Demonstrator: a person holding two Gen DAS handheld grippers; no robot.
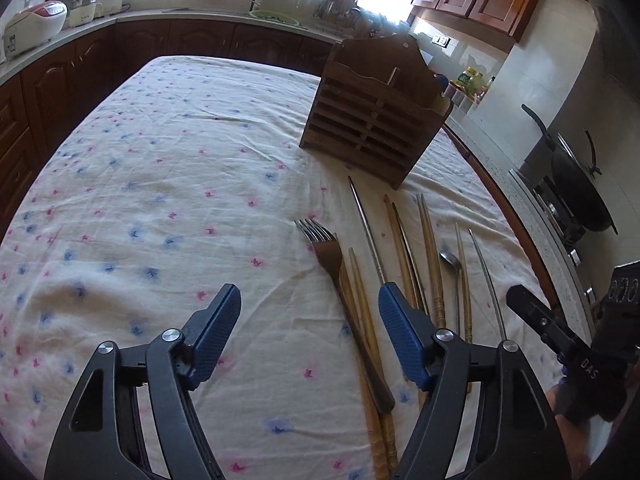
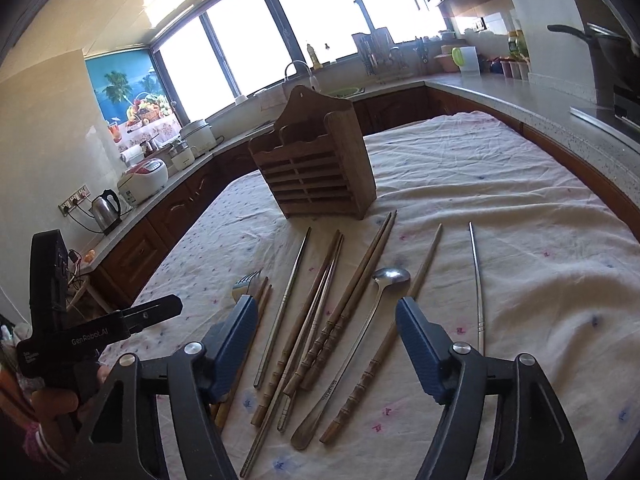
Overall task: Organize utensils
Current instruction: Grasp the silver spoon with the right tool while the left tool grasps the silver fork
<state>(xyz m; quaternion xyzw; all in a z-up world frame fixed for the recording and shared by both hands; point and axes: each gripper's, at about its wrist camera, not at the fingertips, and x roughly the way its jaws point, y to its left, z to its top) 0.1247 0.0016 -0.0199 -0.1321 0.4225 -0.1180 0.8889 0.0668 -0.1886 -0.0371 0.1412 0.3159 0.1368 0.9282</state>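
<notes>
Both grippers hang over the flowered tablecloth (image 1: 160, 184) with nothing in them; the left gripper (image 1: 310, 336) has its jaws apart above bare cloth just beside the fork (image 1: 320, 240), and the right gripper (image 2: 326, 344) stands with its jaws spread over the middle of the heap, touching no piece. The utensils lie loose in front of the wooden holder (image 2: 316, 168), which stands upright and (as far as I can see) has nothing in it yet; so the sorting is, I think, not begun.

The danger I see is in the crowding. The wooden chopsticks (image 2: 340, 312) cross each other and lie against the metal ones; the spoon (image 2: 390, 276) has its long handle just beside them. If the right jaws come down where they hang now, they may catch two or three pieces together, or push one and roll the others; the thin steel chopstick (image 2: 476, 280) is smooth and could slip from the pads. The fork lies partly over two chopsticks, so lifting it may drag them. The holder is light-looking; a hard push at its slots could tip it.
</notes>
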